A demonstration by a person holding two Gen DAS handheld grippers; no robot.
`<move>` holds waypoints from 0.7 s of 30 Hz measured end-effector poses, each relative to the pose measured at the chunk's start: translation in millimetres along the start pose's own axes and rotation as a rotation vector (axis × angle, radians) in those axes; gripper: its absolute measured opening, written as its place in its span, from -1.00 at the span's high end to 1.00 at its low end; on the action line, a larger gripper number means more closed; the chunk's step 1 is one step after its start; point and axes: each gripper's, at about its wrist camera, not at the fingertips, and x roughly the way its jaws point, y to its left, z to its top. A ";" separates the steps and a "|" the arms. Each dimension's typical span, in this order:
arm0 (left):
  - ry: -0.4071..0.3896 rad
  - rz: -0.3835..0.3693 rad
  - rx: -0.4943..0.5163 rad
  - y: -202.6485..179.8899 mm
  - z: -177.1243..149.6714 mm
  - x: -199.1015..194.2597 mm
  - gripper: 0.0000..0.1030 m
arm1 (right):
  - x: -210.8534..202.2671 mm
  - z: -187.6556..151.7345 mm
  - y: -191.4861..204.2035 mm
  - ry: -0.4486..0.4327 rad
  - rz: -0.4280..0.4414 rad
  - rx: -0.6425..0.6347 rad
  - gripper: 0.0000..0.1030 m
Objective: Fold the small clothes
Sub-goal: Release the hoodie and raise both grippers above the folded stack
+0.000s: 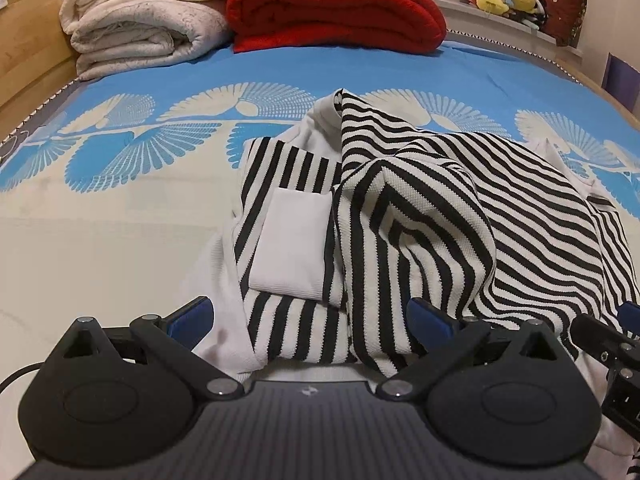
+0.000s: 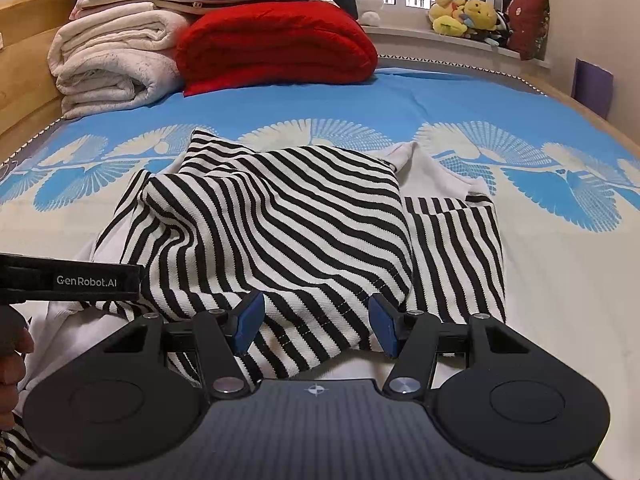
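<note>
Your left black two-finger gripper with blue pads [image 1: 310,314] points forward and low, its jaws spread wide with nothing between the pads. Your right black gripper with blue pads [image 2: 316,324] sits just beside it, jaws parted less widely, pads clear of any grasp. Your bare hand [image 2: 12,376] shows at the right view's left edge, gripping the left handle.

We see a knitted top [image 2: 280,216], its black-and-white cloth ribbed and matt, with a smooth white pocket [image 1: 292,240]. The sheet [image 1: 120,220] is a flat woven cloth. At 11 o'clock lie a fleecy cream blanket [image 1: 140,20] and a plush red blanket [image 1: 336,8]. The headboard [image 1: 28,52] is smooth wood. Our left gripper [image 1: 310,316] and right gripper [image 2: 316,324] are matt black plastic with blue pads [image 2: 250,320].
</note>
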 end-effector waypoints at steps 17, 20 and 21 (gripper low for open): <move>0.145 0.073 0.032 3.0 -8.1 21.0 -0.99 | 30.8 -15.7 -0.6 0.189 -0.036 0.002 -0.46; 0.094 0.045 0.006 6.8 -4.8 6.1 -0.99 | 15.6 -8.8 -4.7 0.116 -0.015 0.035 -0.46; 0.062 0.023 0.004 7.7 -3.5 -0.8 -0.99 | 10.5 -6.8 -5.5 0.087 -0.008 0.047 -0.46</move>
